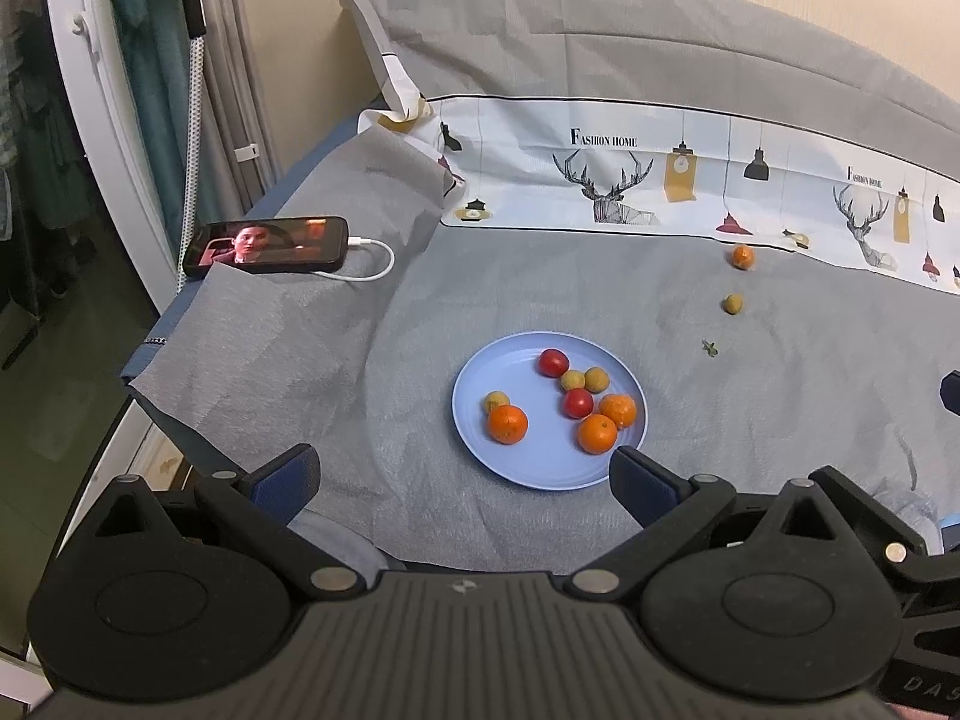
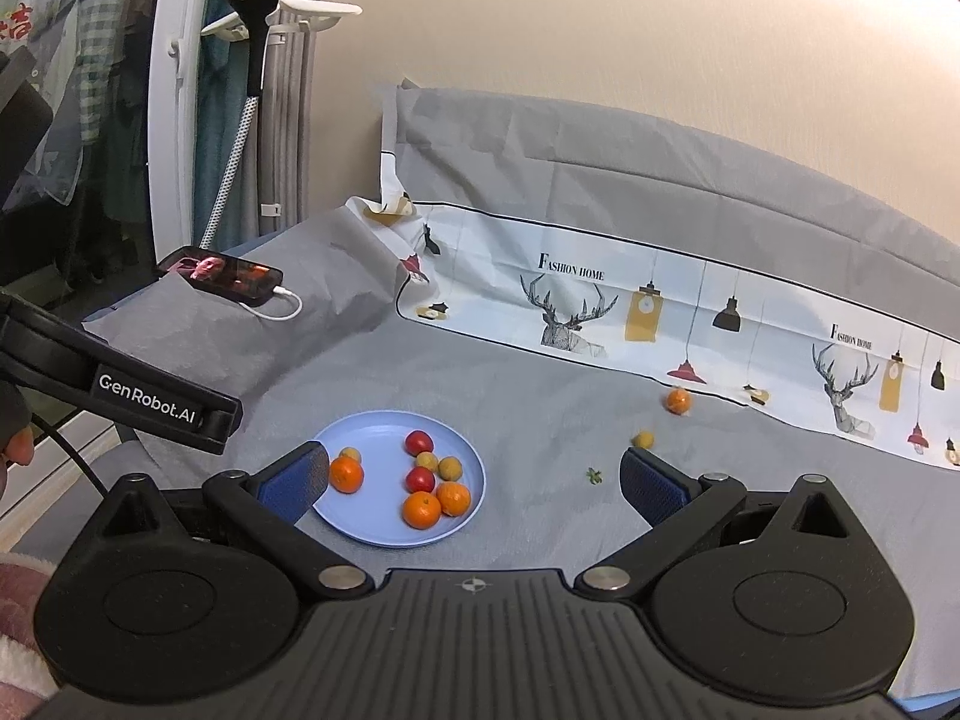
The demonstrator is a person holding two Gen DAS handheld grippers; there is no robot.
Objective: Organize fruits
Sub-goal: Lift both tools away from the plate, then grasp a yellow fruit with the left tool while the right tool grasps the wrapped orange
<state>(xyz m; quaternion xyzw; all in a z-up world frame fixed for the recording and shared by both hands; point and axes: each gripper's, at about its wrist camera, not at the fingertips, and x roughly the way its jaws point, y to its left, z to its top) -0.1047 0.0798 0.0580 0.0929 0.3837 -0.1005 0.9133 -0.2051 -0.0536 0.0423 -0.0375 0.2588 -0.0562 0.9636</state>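
From the left wrist, the left gripper hangs over the grey bedspread with its fingers wide apart and nothing between them, its right fingertip just over the near rim of the blue plate. On the plate lie three oranges, two tomatoes and three small yellow-brown fruits. Well apart from the plate, near the patterned cloth strip, sit a lone orange and a lone yellow fruit, with a green stem bit nearer the plate. A phone with its screen lit lies on the fold at the left, a white cable plugged in. From the right wrist, the right gripper is likewise spread and empty, the plate showing between its fingers towards the left one; the lone orange and yellow fruit lie beyond its right finger, the stem bit just beside that finger. The left gripper's body shows at the left edge.
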